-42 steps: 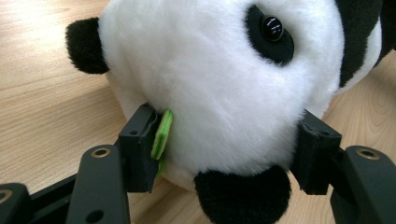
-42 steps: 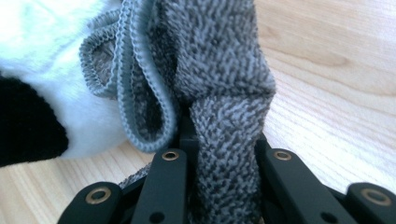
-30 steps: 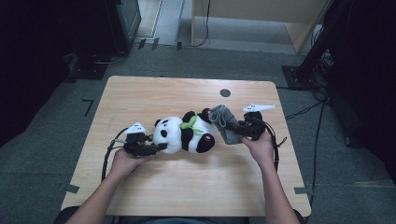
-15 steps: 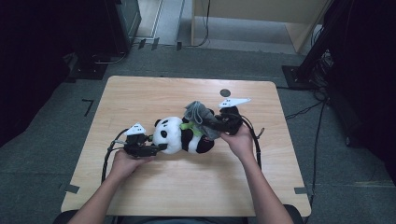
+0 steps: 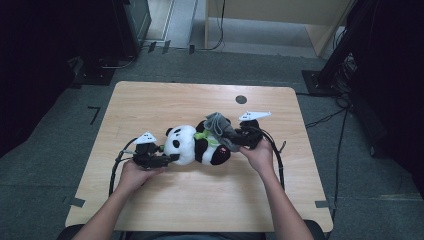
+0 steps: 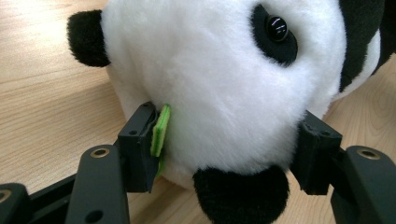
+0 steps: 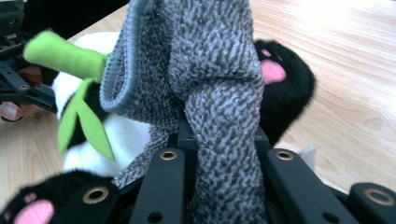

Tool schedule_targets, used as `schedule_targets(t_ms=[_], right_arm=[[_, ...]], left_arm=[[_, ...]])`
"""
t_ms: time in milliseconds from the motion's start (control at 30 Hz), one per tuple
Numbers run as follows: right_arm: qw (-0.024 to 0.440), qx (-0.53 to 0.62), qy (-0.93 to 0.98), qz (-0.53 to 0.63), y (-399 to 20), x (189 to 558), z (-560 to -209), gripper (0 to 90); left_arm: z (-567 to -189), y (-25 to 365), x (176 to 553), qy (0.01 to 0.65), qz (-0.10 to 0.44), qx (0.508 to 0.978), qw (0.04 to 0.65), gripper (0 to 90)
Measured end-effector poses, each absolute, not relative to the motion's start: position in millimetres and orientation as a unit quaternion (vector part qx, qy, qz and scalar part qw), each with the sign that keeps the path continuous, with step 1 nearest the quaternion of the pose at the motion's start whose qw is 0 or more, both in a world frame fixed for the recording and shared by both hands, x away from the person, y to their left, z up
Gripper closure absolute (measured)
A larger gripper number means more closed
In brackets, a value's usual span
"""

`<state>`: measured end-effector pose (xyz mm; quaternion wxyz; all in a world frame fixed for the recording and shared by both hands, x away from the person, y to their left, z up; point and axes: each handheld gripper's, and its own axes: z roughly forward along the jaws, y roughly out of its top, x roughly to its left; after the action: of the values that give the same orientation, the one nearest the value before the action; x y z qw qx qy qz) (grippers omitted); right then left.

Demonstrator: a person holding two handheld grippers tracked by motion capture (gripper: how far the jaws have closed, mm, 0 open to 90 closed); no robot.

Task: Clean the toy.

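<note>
Panda plush lying mid-table, fluffy white-and-black fur, green felt leaf at neck. No readable writing showing. Left gripper clamping head between half-spread jaws. Right gripper pinching grey knitted sock tight, draping it over belly; pads sitting buried under knit, pink-soled paws peeking out.

High view looks down on the whole table; both gripper views sit close, sharing the panda.
</note>
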<state>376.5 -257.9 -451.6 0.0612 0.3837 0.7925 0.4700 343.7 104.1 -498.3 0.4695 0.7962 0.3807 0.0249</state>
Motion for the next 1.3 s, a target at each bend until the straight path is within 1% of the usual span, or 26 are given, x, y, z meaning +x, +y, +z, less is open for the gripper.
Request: schedule_targets(t_ms=[167,300,467,500,567,667,767,900,1100,1300], right_arm=[[0.054,0.409,0.785,0.463,-273.2,376.6,-462.1,76.6],[0.063,0.428,0.79,0.434,-280.6,376.0,-470.1,76.9],[0.046,0.466,0.797,0.381,-288.0,377.2,-485.1,77.5],[0.04,0.475,0.801,0.363,-289.5,378.2,-487.6,77.4],[0.017,0.481,0.794,0.372,-296.9,380.0,-489.3,77.4],[0.025,0.484,0.781,0.395,-309.2,377.5,-477.7,77.5],[0.035,0.475,0.779,0.409,-312.9,372.0,-465.0,77.4],[0.043,0.459,0.778,0.428,-310.1,364.5,-448.3,77.4],[0.048,0.422,0.77,0.476,-306.5,351.9,-414.0,77.6],[0.056,0.385,0.783,0.484,-284.9,338.6,-389.6,77.9]], left_arm=[[-497.1,104.4,346.2,0.389,0.015,0.791,0.472,35.9],[-496.2,104.8,348.6,0.392,0.009,0.79,0.471,36.0],[-494.8,105.2,350.0,0.393,0.006,0.792,0.467,36.3],[-494.8,105.3,350.3,0.393,0.005,0.792,0.468,36.3],[-494.6,105.7,351.1,0.392,0.006,0.792,0.468,36.3],[-494.6,106.2,352.5,0.392,0.006,0.792,0.469,36.3],[-494.6,106.2,352.5,0.391,0.006,0.792,0.469,36.3],[-494.2,105.3,351.5,0.389,0.011,0.794,0.467,36.2],[-494.3,103.8,350.3,0.38,0.024,0.801,0.462,36.1],[-494.4,103.6,349.9,0.383,0.024,0.799,0.463,36.4]])
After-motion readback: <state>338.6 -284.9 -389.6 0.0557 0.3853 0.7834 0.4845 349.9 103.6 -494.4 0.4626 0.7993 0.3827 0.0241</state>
